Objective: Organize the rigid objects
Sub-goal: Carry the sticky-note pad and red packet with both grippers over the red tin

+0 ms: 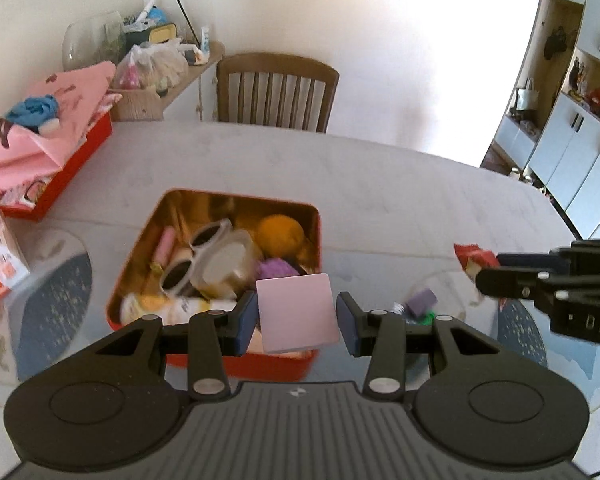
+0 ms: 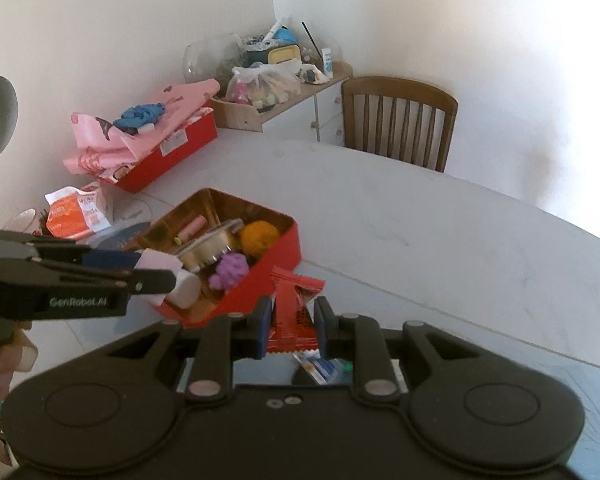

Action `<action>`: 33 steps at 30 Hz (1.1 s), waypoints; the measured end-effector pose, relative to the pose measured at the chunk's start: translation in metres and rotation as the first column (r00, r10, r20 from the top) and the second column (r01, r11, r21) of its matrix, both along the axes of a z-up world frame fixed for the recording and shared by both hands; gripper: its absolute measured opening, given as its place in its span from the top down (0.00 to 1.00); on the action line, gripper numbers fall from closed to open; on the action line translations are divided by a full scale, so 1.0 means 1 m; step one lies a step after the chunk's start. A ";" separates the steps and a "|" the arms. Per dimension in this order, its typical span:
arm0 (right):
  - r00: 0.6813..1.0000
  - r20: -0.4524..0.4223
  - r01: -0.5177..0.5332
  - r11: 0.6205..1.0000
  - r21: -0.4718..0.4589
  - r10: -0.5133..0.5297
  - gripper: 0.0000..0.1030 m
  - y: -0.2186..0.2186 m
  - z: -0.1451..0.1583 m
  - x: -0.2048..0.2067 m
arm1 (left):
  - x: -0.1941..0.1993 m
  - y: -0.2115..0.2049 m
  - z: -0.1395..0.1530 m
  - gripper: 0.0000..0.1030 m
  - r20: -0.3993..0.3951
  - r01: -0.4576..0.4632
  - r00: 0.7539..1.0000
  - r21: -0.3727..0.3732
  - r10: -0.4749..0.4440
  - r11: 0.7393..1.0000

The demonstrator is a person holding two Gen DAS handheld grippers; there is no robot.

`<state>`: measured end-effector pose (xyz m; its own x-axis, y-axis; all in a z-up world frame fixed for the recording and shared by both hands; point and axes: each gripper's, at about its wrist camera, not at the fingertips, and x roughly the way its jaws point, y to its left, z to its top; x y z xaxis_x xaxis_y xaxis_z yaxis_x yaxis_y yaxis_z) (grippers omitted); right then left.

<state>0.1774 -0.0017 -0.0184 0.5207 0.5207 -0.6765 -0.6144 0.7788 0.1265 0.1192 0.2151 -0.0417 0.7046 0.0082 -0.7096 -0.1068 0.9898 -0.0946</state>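
A pale marble table (image 1: 380, 184) fills the white-walled room (a wooden chair (image 1: 274, 92) behind). On it the red tin (image 1: 204, 360) sits crowded. Left gripper (image 1: 297, 312) clamps a pink card (image 1: 296, 312) above it; right gripper (image 2: 291, 328) pinches a red snack packet (image 2: 294, 300) just beside.

"GenRobot.AI" on left gripper (image 2: 156, 280)

This is a home, most likely a dining room. A wooden chair (image 1: 276, 92) stands at a pale desk (image 1: 380, 184) against white walls. White cupboards (image 1: 572, 136) hold small ornaments, and a low shelf (image 2: 284, 96) carries bags and bottles (rather untidy, as in a lived-in house).
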 end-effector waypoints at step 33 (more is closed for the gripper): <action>1.000 -0.002 0.011 0.981 -0.196 -0.012 0.79 0.151 -0.045 0.035 | 0.113 0.124 -0.039 0.59 -0.036 0.069 0.997 0.039 -0.067 0.997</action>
<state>0.2122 0.1498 -0.0638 0.5234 0.3716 -0.7668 -0.6050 0.7957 -0.0273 0.2322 0.3396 -0.0811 0.6798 -0.0098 -0.7333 -0.0416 0.9978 -0.0519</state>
